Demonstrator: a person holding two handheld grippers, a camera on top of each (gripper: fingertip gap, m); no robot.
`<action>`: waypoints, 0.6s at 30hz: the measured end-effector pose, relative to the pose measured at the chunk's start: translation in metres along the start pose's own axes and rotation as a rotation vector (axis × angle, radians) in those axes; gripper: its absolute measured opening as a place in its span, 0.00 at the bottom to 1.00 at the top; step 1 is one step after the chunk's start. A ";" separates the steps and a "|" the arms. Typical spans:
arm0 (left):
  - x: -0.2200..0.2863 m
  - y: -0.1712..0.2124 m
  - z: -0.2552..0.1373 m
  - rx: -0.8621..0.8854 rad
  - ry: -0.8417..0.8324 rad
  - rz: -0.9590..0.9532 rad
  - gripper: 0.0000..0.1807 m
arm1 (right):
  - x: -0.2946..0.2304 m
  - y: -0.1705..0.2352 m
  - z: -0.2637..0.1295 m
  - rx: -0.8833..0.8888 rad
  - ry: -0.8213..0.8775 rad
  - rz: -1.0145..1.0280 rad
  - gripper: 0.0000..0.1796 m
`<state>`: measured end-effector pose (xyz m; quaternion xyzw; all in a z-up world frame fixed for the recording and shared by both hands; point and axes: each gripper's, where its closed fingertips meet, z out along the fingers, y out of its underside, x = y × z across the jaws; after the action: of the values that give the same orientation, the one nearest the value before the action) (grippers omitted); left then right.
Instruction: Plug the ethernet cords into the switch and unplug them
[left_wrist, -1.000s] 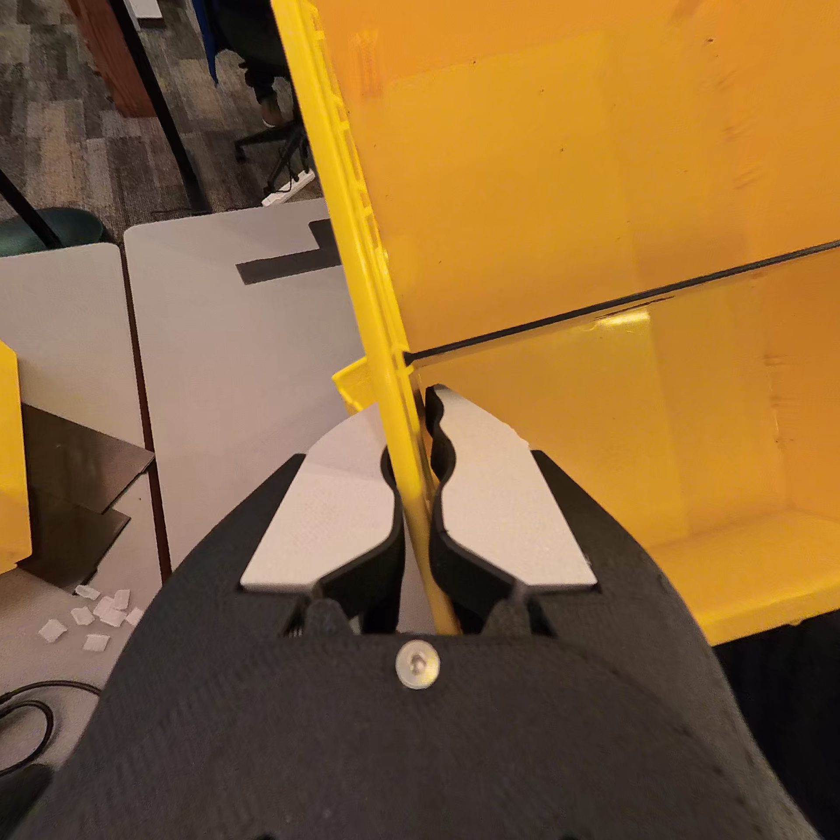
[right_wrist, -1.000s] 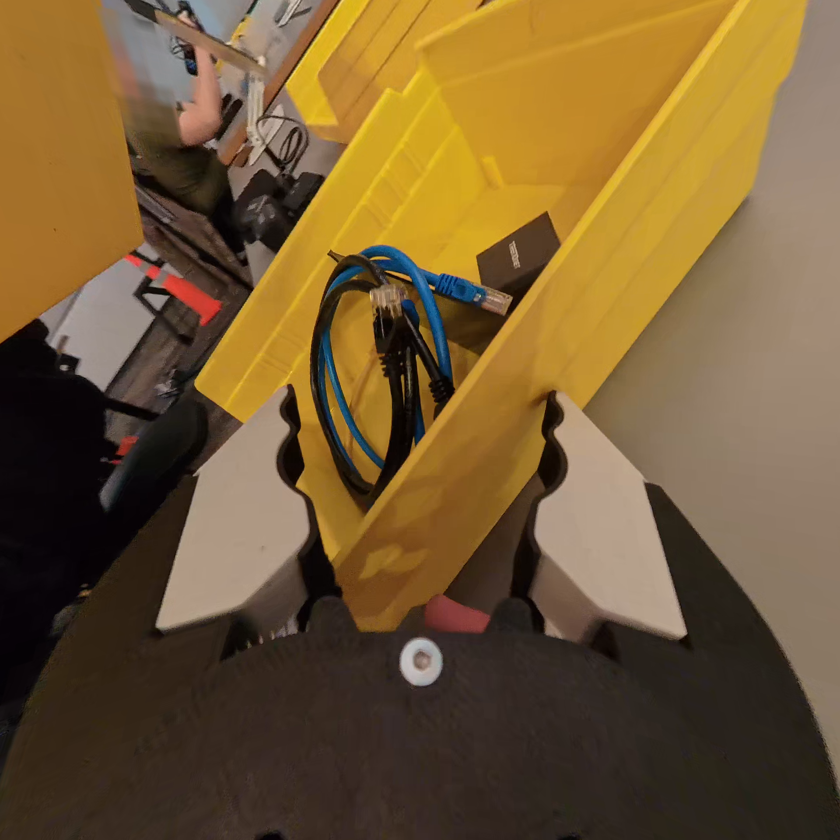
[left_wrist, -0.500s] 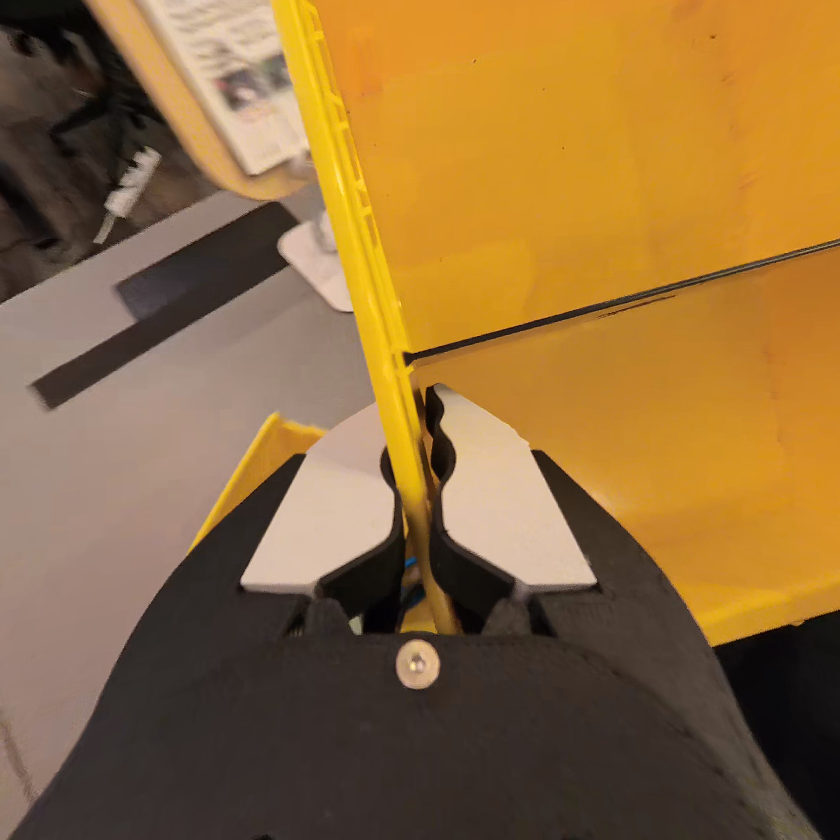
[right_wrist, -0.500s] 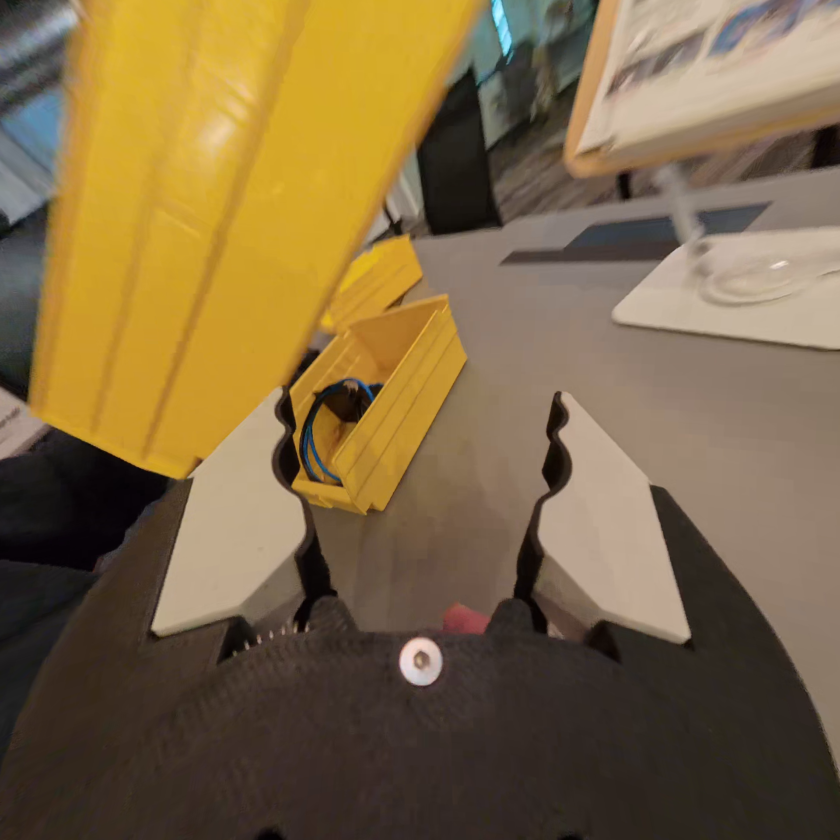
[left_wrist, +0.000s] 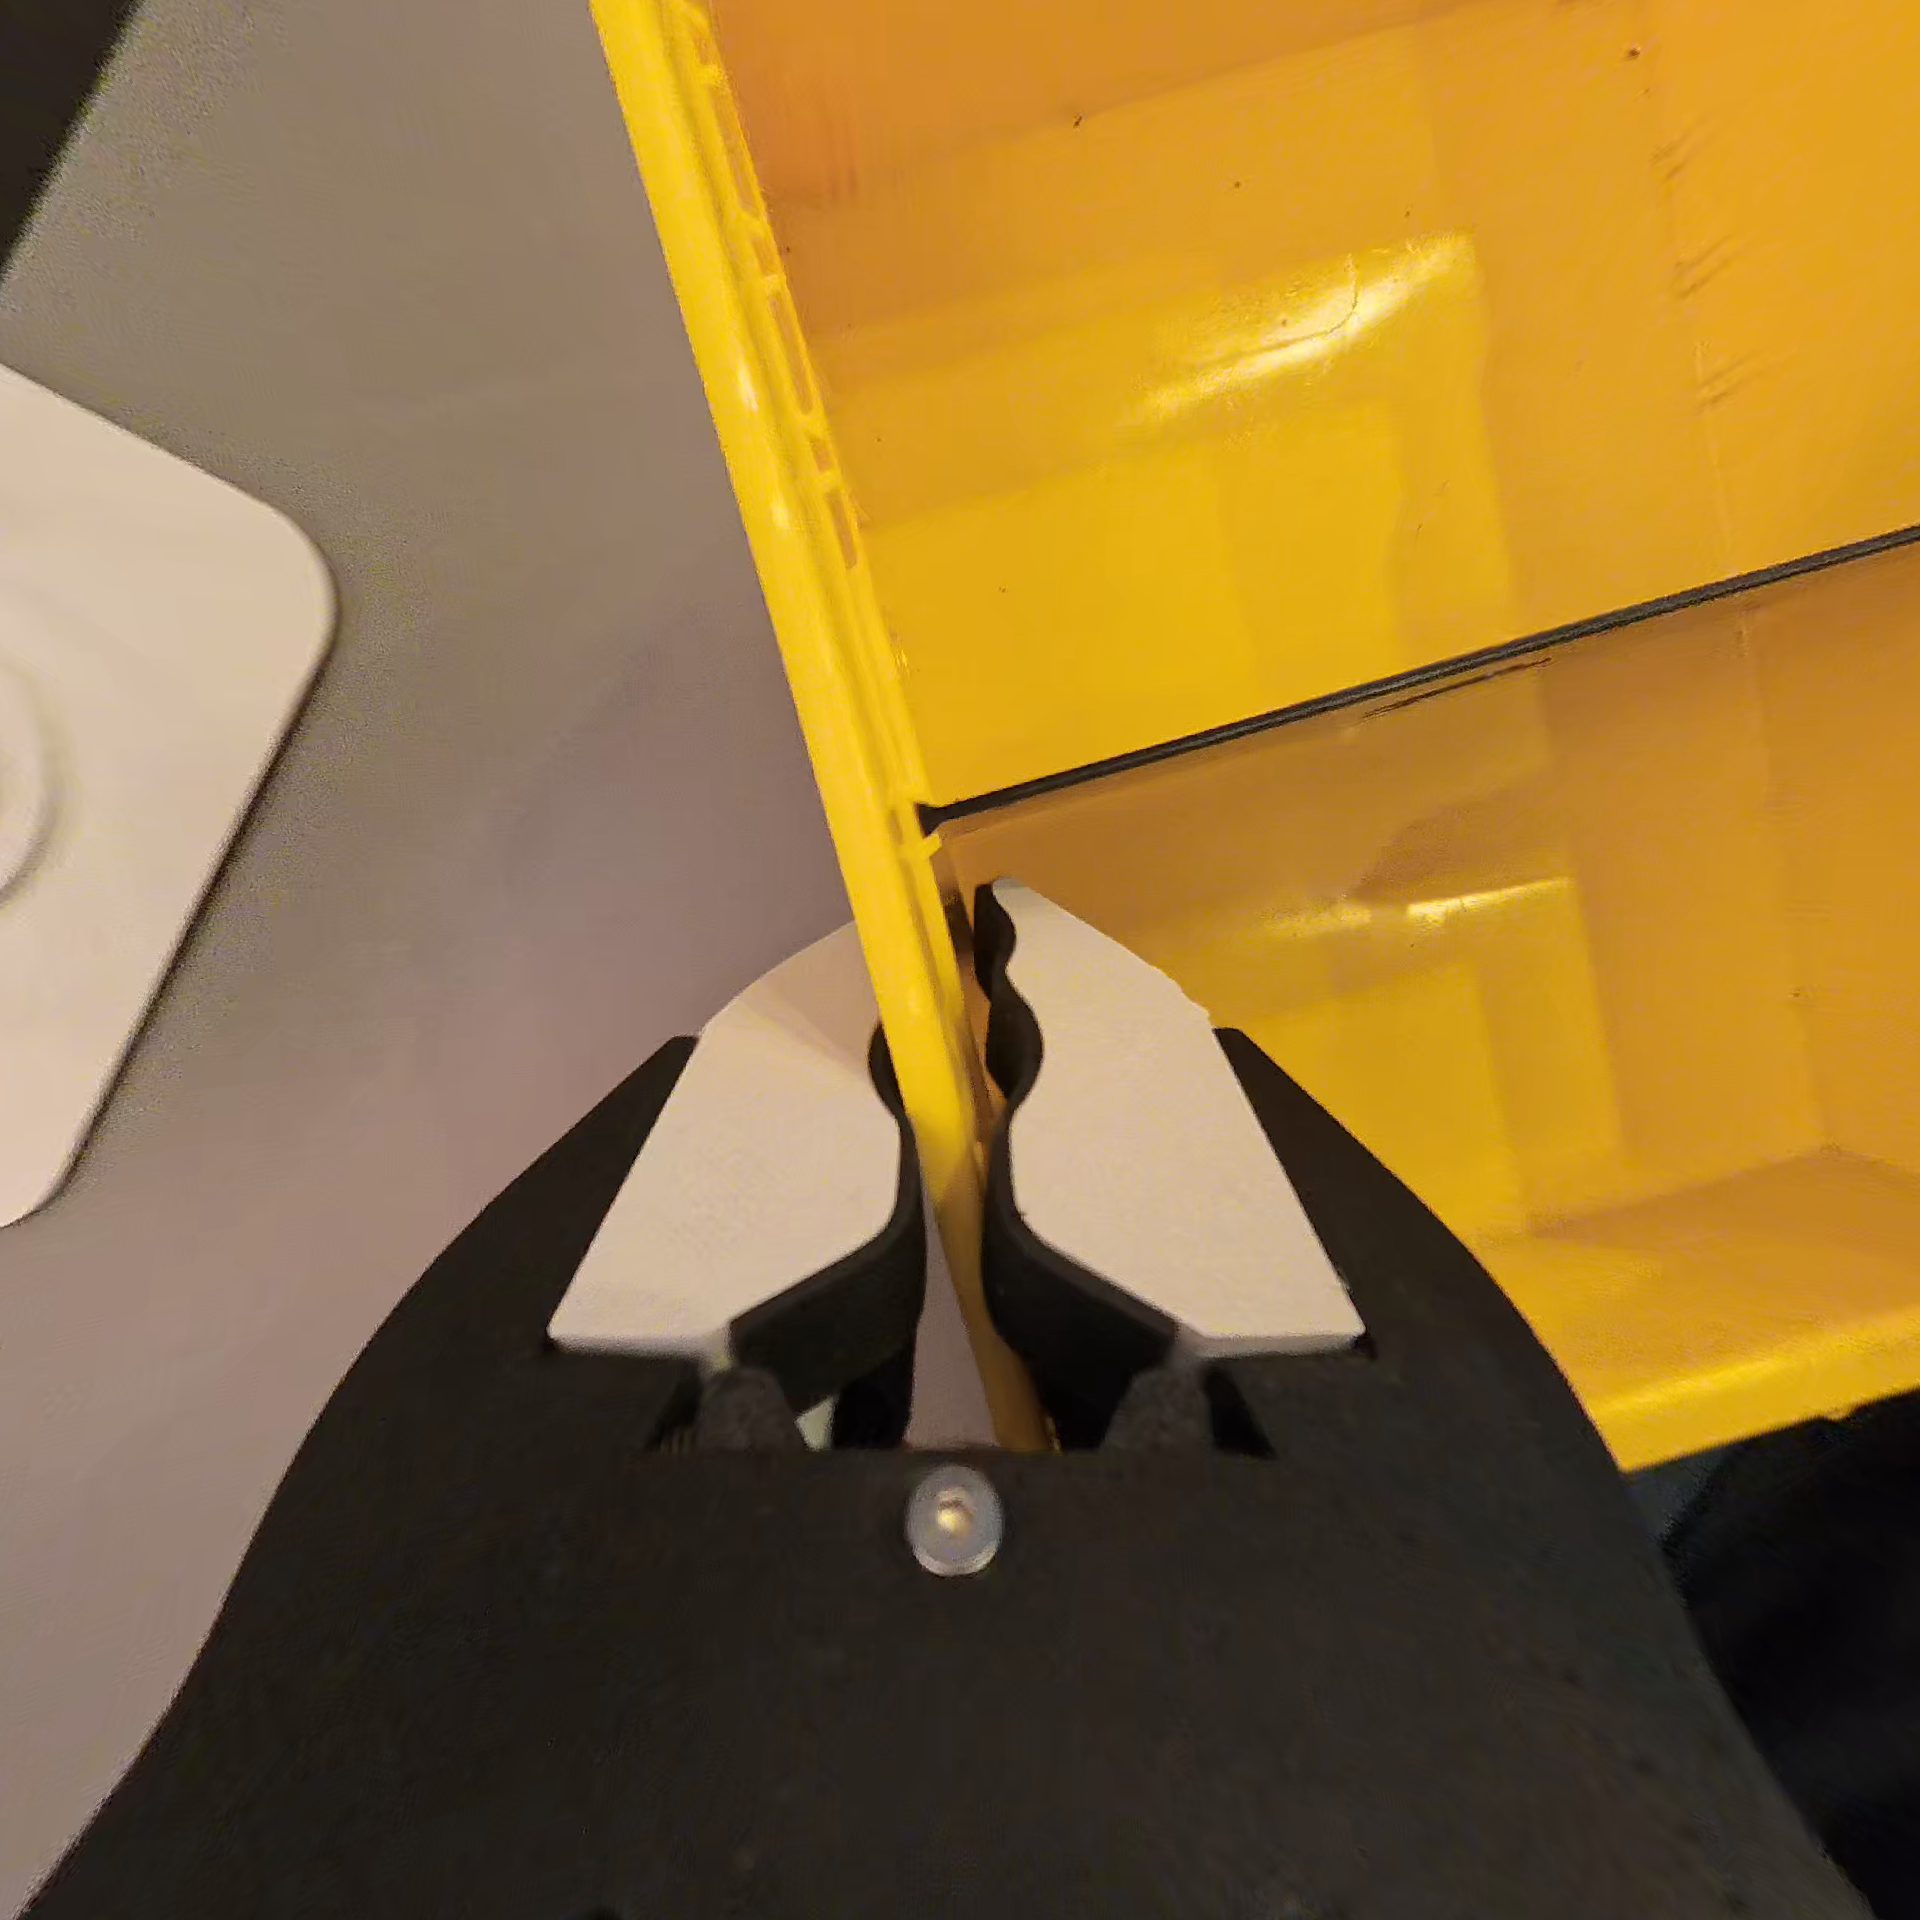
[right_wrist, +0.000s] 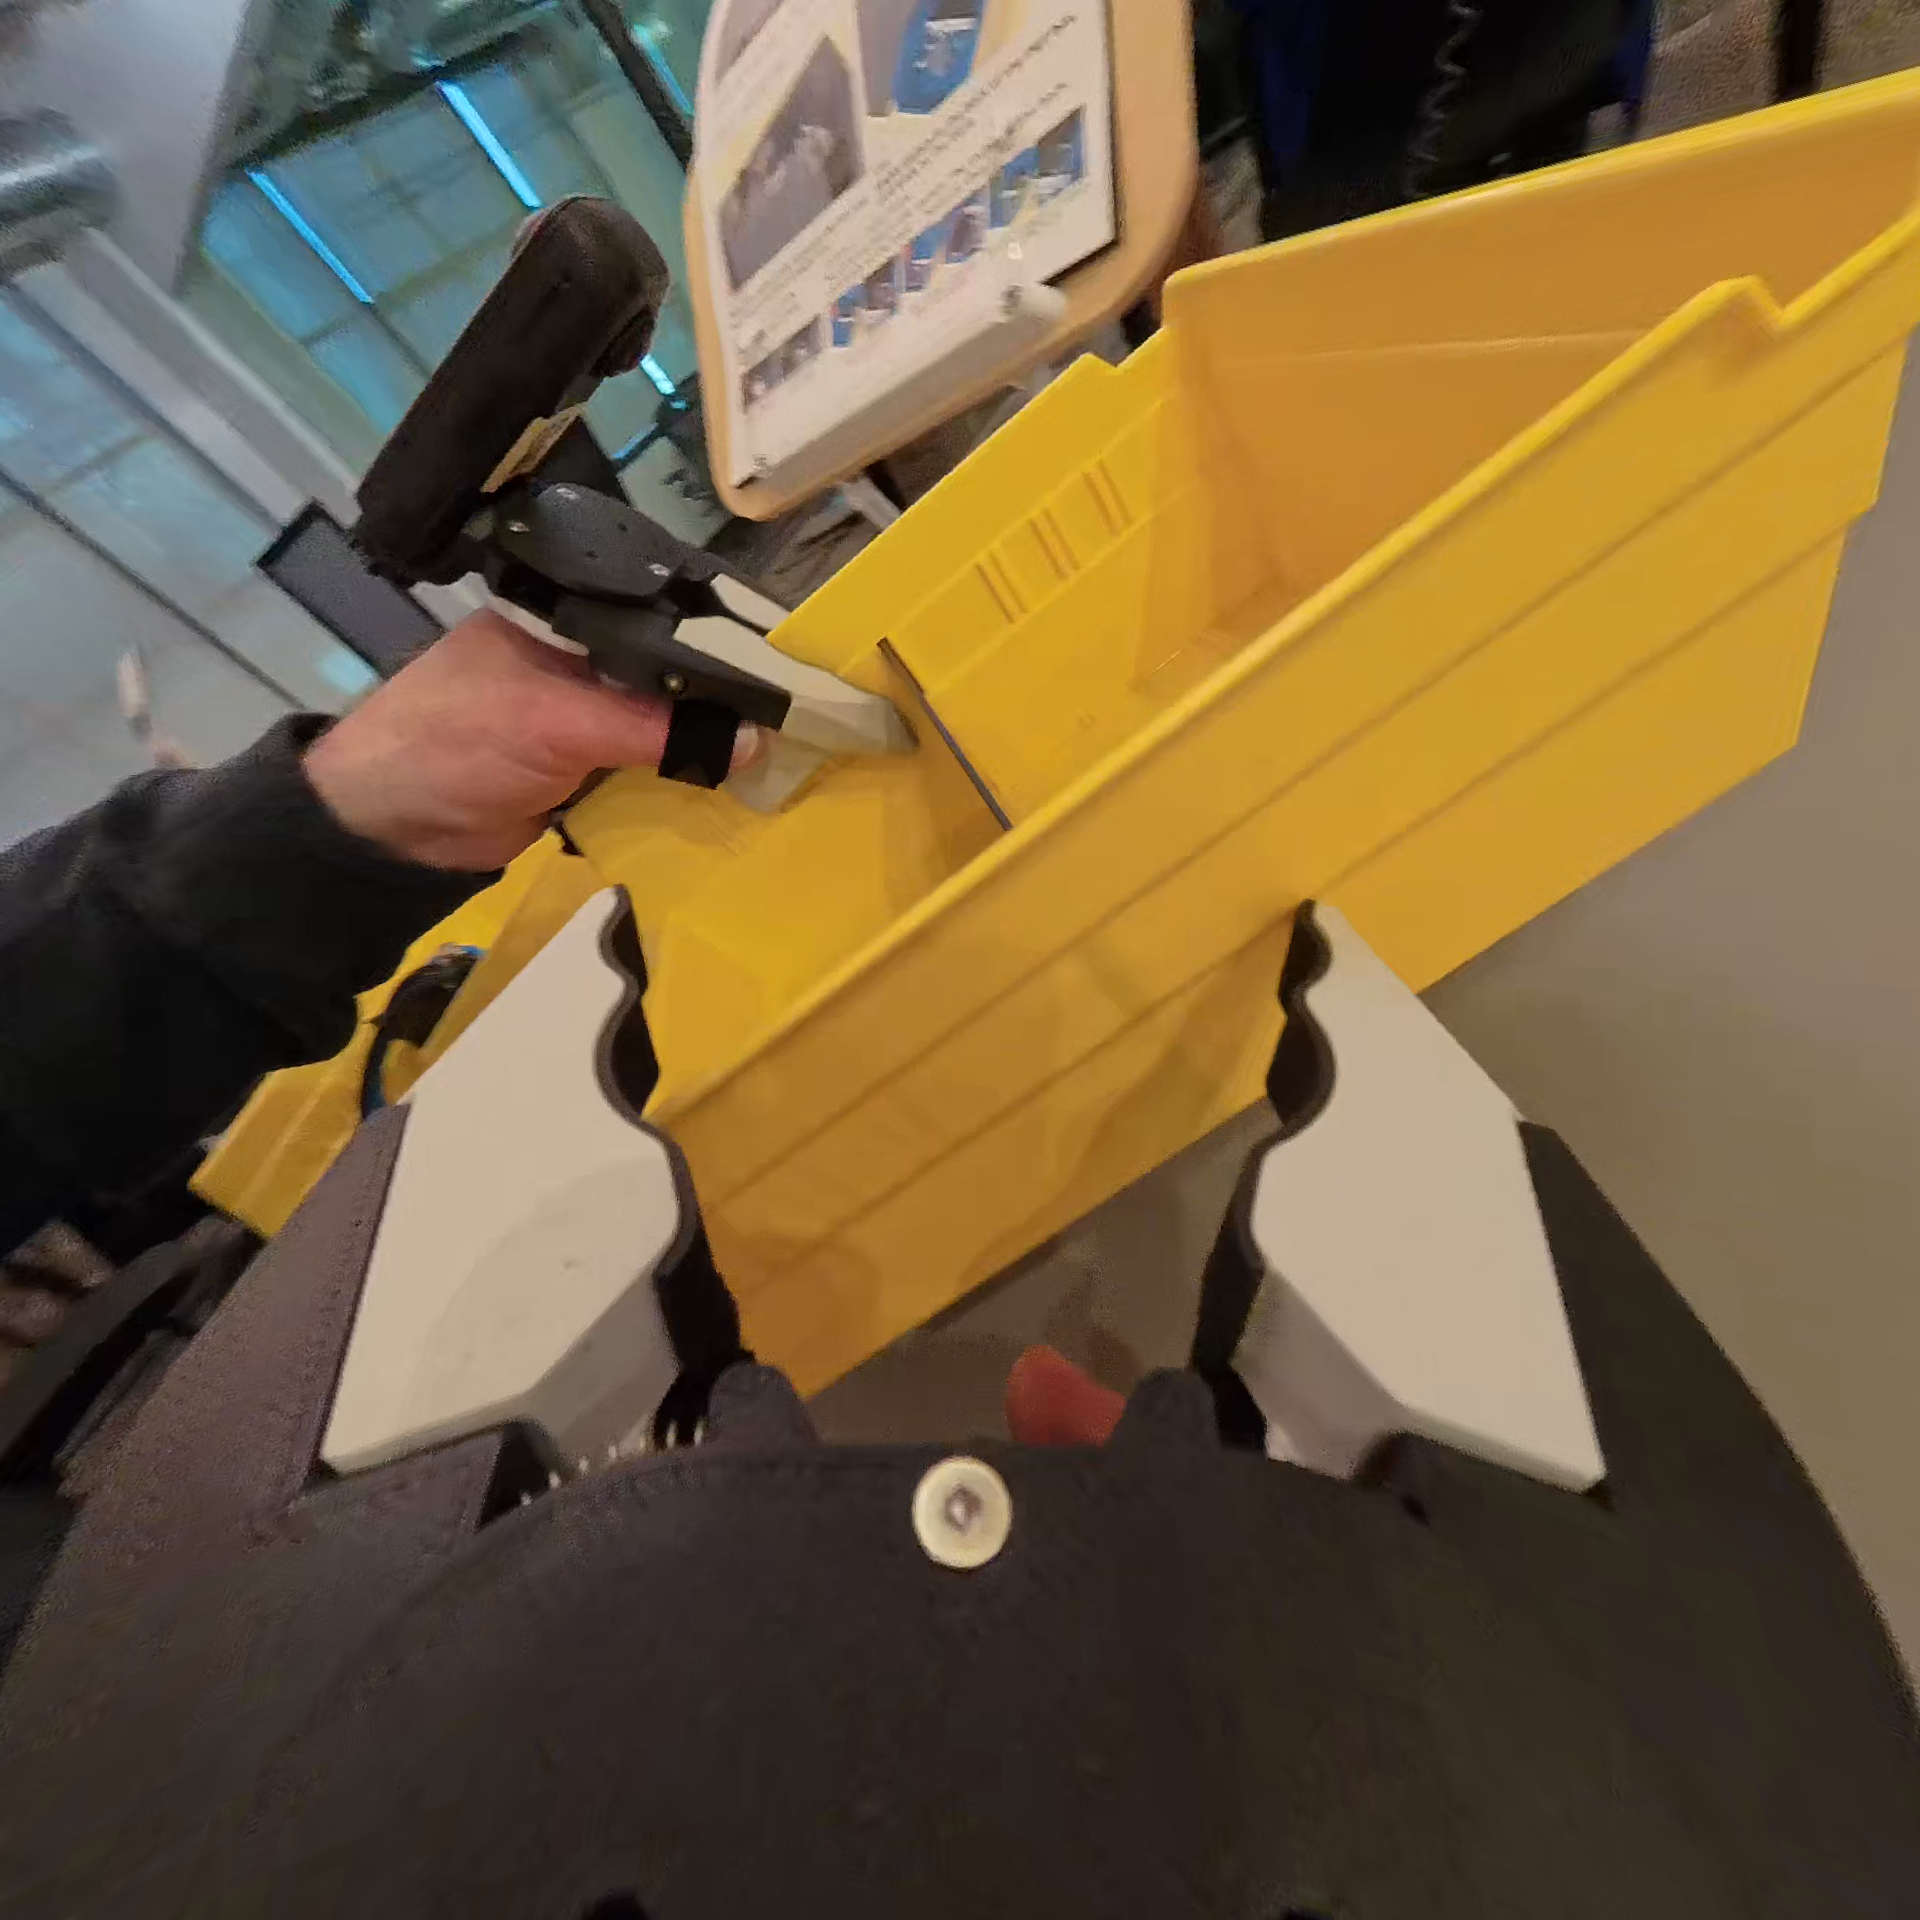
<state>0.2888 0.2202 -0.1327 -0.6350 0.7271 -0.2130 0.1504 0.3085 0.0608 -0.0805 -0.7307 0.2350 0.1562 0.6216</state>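
Note:
My left gripper (left_wrist: 935, 925) is shut on the side wall of a large yellow bin (left_wrist: 1299, 416), just below its black divider (left_wrist: 1455, 675). The bin's inside looks empty. In the right wrist view the same bin (right_wrist: 1455, 623) is tilted over the grey table, with the left gripper (right_wrist: 821, 727) clamped on its far wall. My right gripper (right_wrist: 961, 909) is open and empty, its fingers either side of the bin's near lower corner. A smaller yellow bin (right_wrist: 301, 1132) behind it shows a bit of black and blue ethernet cord (right_wrist: 416, 997). The switch is not in view.
The grey table (left_wrist: 468, 520) lies to the left of the bin, with a white flat base (left_wrist: 135, 779) on it. A sign board on a stand (right_wrist: 914, 208) rises behind the bin. A hand (right_wrist: 478, 748) and dark sleeve hold the left gripper. Some 20 centimeters of space lies between my two pairs of fingers.
My left gripper, still shut on the large bin, has carried it over the table. My right gripper has left the small bin with the cords and come up to the large bin's near corner, still open.

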 end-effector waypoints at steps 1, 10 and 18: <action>0.004 -0.001 0.009 -0.005 0.009 -0.010 0.03 | 0.008 0.002 -0.002 -0.002 0.019 0.008 0.68; 0.061 0.021 0.048 -0.094 0.186 -0.065 0.21 | 0.068 0.028 -0.017 -0.251 0.251 -0.146 0.62; 0.111 0.022 0.000 0.020 0.429 -0.132 0.34 | 0.118 0.037 -0.031 -0.525 0.495 -0.422 0.38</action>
<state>0.2530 0.1127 -0.1376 -0.6198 0.6972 -0.3599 -0.0159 0.3857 0.0090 -0.1668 -0.9120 0.1747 -0.1005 0.3572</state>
